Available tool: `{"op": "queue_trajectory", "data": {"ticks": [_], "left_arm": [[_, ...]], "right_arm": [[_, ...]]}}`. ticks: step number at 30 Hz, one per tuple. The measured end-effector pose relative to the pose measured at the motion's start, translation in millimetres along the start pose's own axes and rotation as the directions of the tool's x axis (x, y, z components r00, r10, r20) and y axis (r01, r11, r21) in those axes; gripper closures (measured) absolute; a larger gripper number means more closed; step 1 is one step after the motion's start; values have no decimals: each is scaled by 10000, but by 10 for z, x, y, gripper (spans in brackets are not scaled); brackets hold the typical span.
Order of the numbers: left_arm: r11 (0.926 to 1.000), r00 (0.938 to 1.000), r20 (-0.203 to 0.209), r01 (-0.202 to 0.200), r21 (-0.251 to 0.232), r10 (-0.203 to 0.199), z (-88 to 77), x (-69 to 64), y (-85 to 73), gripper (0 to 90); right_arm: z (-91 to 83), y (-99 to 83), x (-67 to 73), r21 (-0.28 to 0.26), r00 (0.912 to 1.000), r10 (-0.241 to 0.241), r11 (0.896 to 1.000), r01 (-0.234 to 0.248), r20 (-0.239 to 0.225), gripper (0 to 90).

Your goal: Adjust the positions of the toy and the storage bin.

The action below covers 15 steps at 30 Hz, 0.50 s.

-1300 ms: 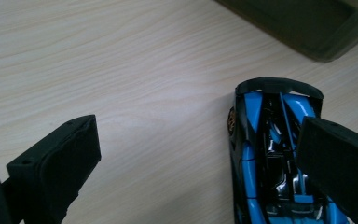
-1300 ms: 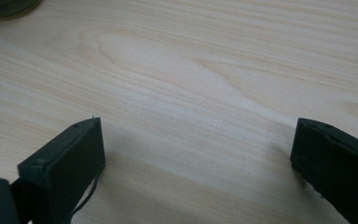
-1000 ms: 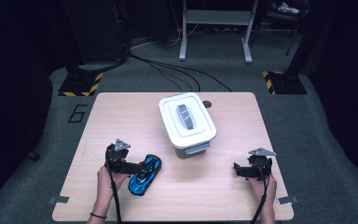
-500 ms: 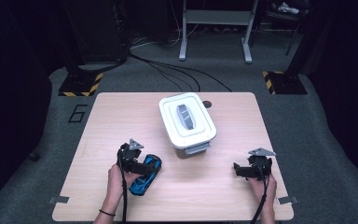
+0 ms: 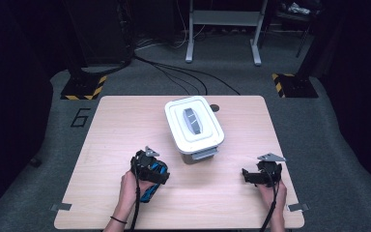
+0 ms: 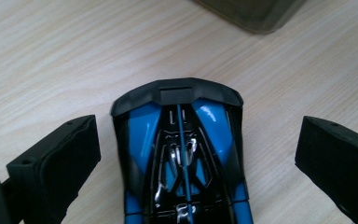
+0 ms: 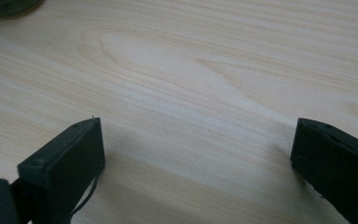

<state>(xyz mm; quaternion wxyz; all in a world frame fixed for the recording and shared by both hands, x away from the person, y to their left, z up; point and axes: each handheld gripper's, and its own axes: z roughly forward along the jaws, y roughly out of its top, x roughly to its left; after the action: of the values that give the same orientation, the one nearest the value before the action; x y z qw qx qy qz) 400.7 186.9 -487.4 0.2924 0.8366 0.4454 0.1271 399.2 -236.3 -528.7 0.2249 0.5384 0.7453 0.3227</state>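
A blue and black toy car [image 6: 182, 154] lies on the wooden table [image 5: 116, 125], at the front left in the high view [image 5: 150, 188]. My left gripper [image 6: 198, 154] straddles it with both jaws wide apart, a gap of bare wood on each side of the car. From above, the left gripper [image 5: 152, 169] sits over the car and hides most of it. My right gripper [image 5: 247, 176] rests at the front right, open, with only table wood between its jaws [image 7: 196, 154].
A white lidded box [image 5: 193, 124] with a grey handle stands at the table's middle, just beyond the car; its corner [image 6: 251, 14] shows ahead of the left gripper. Cables and a stand lie on the floor behind the table.
My left gripper has moved right and forward, from beside the toy car to over it, so the car now lies between its open jaws. The right gripper has stayed still.
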Motion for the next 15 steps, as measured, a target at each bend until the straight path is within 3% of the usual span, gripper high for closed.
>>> {"op": "queue_trajectory", "data": {"ticks": [3,9,14,15], "left_arm": [[9996,9999,-109,-51,270,54,60,-51,21,0],[9994,9992,-393,22,358,-8,92,-56,31,0],[9989,9976,-631,303,356,-280,134,-4,47,20],[9984,9970,-668,425,364,-400,153,17,51,61]], "right_arm": [[0,0,-1,2,10000,-4,10000,4,-4,21],[0,0,-1,-3,10000,-3,10000,3,-7,21],[0,0,-1,-2,10000,1,10000,-1,-8,22],[0,0,-1,-3,10000,-2,10000,2,-8,22]]}}
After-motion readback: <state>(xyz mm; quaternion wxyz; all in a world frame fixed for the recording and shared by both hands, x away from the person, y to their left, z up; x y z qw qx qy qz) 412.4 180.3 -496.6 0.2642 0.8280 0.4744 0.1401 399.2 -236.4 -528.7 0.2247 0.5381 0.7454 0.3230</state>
